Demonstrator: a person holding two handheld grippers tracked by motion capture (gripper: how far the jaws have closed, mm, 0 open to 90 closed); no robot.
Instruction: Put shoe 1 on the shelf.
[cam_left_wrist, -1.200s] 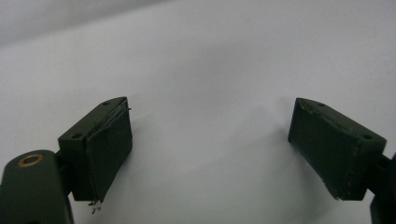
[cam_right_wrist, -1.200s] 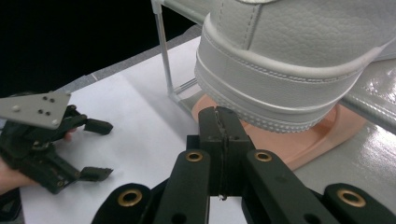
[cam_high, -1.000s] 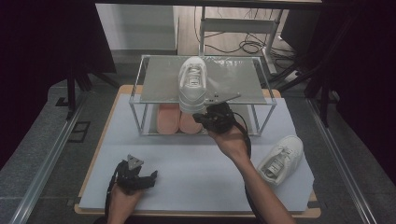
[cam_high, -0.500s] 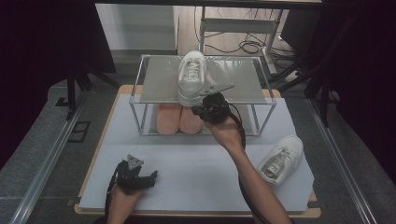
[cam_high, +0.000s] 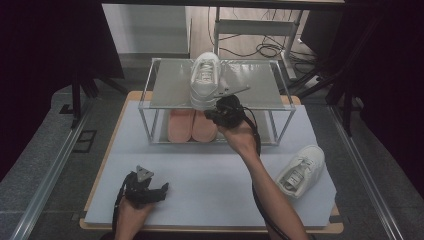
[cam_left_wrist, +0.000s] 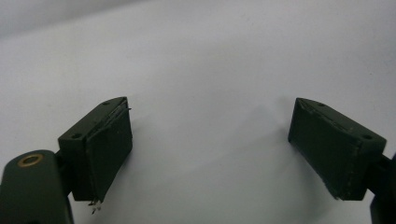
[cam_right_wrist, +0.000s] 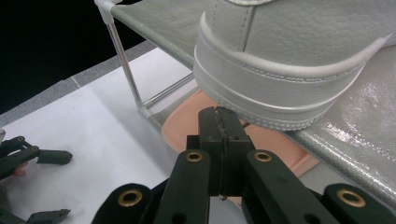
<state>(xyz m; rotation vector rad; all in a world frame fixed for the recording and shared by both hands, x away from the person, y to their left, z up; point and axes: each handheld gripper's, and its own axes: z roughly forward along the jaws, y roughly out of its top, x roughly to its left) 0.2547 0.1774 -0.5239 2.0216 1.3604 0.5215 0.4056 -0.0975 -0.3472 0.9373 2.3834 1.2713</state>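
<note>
Black right tool (cam_high: 223, 111) clenched, jaws pressed flat together with nothing between them, tips just below and in front of the heel of a white sneaker (cam_high: 205, 80); right gripper view shows the heel (cam_right_wrist: 280, 60) overhanging the near edge of the shelf top, jaw tips close under the sole, contact cannot be told. Sneaker sits upright on the top tier of a two-tier metal-frame shoe rack (cam_high: 260, 85), toe pointing away from the person. On the lower tier, pair of pink slippers (cam_high: 192, 125) side by side, just beneath the sneaker. Second white sneaker (cam_high: 300, 170) lies on the worktop (cam_high: 210, 170) to the right, well apart from the rack. Left tool (cam_high: 150, 190) rests low on the near-left of the worktop, held in the left hand (cam_high: 131, 212); jaws released, spread wide over bare white surface, gripping nothing, per left gripper view.
</note>
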